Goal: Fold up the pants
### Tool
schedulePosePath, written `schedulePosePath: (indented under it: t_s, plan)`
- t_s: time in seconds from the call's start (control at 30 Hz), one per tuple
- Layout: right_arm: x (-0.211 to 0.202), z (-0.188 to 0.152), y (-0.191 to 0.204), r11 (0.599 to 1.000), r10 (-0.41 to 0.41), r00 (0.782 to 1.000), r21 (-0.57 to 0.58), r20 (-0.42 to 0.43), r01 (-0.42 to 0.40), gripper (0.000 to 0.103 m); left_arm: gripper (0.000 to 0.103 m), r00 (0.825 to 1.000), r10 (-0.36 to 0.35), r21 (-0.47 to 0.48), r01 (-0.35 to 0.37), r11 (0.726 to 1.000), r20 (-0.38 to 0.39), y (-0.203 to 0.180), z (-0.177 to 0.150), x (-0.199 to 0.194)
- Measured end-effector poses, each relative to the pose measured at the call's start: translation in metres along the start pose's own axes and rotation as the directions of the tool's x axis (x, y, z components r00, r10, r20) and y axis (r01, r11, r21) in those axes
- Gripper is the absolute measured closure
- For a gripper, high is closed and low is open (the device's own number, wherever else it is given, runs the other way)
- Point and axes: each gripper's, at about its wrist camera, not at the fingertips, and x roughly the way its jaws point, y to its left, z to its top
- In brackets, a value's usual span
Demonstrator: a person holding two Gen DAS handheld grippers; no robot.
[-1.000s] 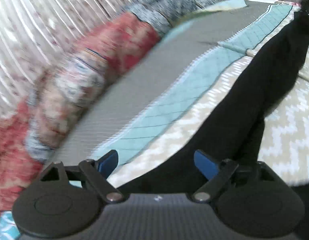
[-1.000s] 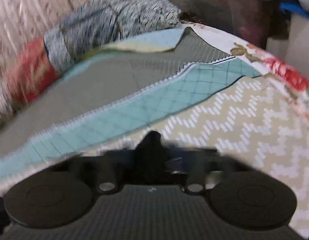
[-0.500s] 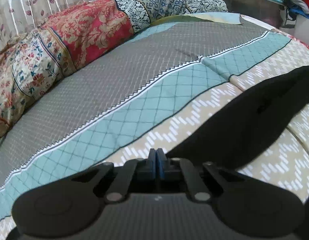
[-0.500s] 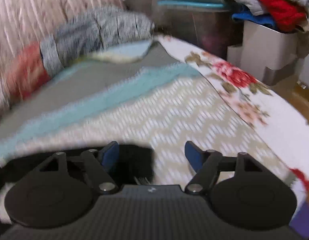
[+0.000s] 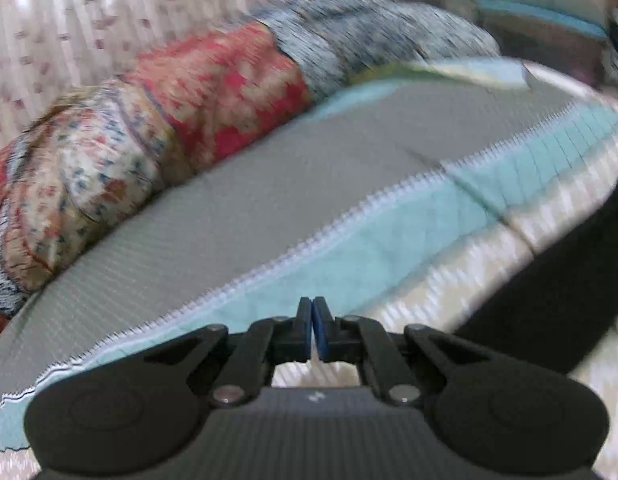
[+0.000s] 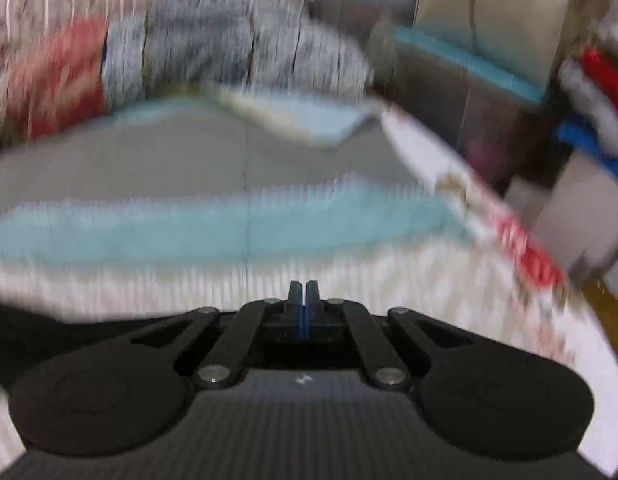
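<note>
The black pants (image 5: pixel 549 296) lie on the patterned bedspread (image 5: pixel 269 216), to the right of my left gripper (image 5: pixel 312 312). That gripper is shut with nothing between its blue pads, above the teal stripe. In the right wrist view the pants (image 6: pixel 33 332) show as a dark patch at the lower left. My right gripper (image 6: pixel 303 294) is shut and empty, to the right of the pants. Both views are blurred by motion.
Rolled quilts, red-floral (image 5: pixel 213 88) and blue-grey (image 5: pixel 373 44), line the far side of the bed against a curtain. The bed's right edge (image 6: pixel 521 240) drops off toward boxes and piled clothes (image 6: pixel 597 92).
My right gripper has shut, after standing open half a second ago over the pants' edge. My left gripper stays shut and has swung left, away from the pants.
</note>
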Motion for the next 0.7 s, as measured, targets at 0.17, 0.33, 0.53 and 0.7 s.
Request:
schedulePosePath:
  t_s: [0.17, 0.33, 0.53, 0.7]
  plan:
    - [0.01, 0.032, 0.023, 0.996, 0.048, 0.997, -0.074, 0.062, -0.043, 0.096, 0.094, 0.998, -0.019, -0.075, 0.023, 0.997, 0.052, 0.03, 0.018, -0.016]
    - [0.027, 0.021, 0.02, 0.987, -0.05, 0.999, -0.153, 0.006, 0.051, 0.07, 0.078, 0.997, 0.066, 0.048, -0.065, 0.997, -0.026, 0.058, -0.01, -0.01]
    - [0.037, -0.007, 0.005, 0.995, 0.09, 0.99, -0.033, -0.11, -0.094, 0.021, 0.035, 0.99, 0.022, 0.092, -0.009, 0.996, -0.137, 0.096, -0.063, -0.011]
    - [0.062, -0.025, 0.01, 0.996, 0.071, 0.978, 0.068, -0.196, -0.059, 0.015, 0.074, 0.979, 0.012, 0.141, 0.017, 0.99, -0.203, 0.091, -0.096, 0.006]
